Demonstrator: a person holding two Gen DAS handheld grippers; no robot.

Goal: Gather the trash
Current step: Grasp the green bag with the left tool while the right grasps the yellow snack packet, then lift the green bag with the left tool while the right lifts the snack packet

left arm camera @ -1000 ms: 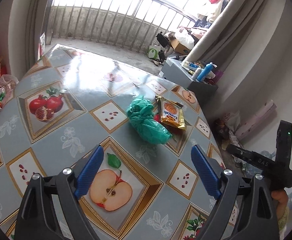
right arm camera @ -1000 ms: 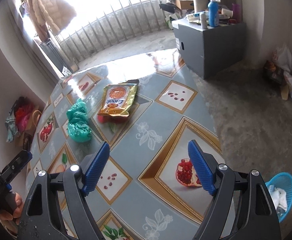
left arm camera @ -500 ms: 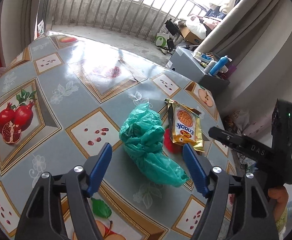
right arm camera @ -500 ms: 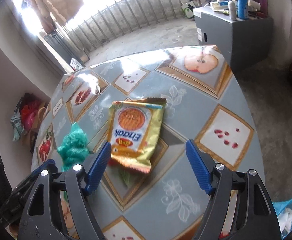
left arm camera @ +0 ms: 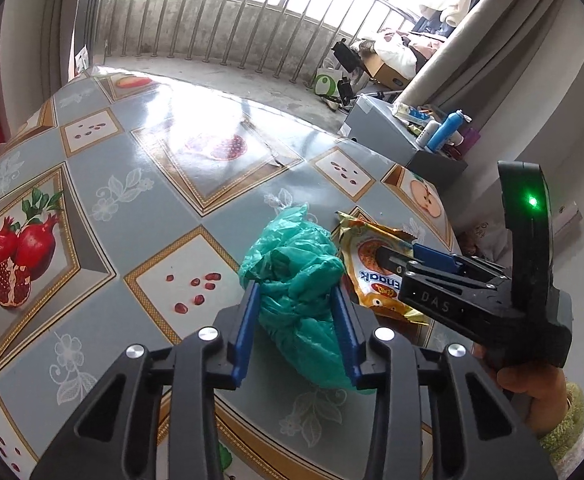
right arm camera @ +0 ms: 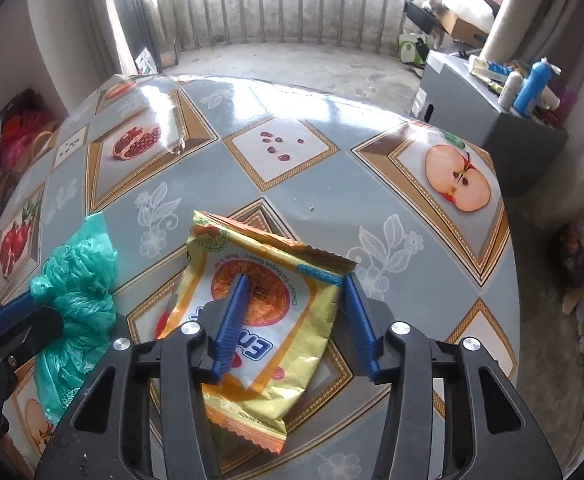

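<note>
A crumpled green plastic bag (left arm camera: 292, 256) lies on the fruit-patterned table (left arm camera: 172, 200). My left gripper (left arm camera: 295, 292) straddles it, jaws closing, and both blue pads touch the bag's sides. Just right of it lies a yellow-orange snack packet (left arm camera: 371, 276), with my right gripper (left arm camera: 407, 258) reaching over it. In the right wrist view the right gripper (right arm camera: 293, 288) hangs over the packet (right arm camera: 288, 320), jaws closing. Its left pad is above the packet's middle, its right pad at the packet's right edge, neither clearly pressing. The bag (right arm camera: 80, 276) and the left gripper (right arm camera: 20, 312) show at the left.
Something red (right arm camera: 163, 322) peeks out under the packet's left edge. The table's rim (right arm camera: 507, 240) drops off to the right. Beyond it stands a grey cabinet (right arm camera: 471, 96) with bottles. A hand in a green sleeve (left arm camera: 531, 392) holds the right gripper. Bags (right arm camera: 16, 128) sit on the floor at the left.
Both grippers have come forward and down onto the trash and narrowed their jaws. The left now encloses the green bag; the right has rolled and hangs over the snack packet.
</note>
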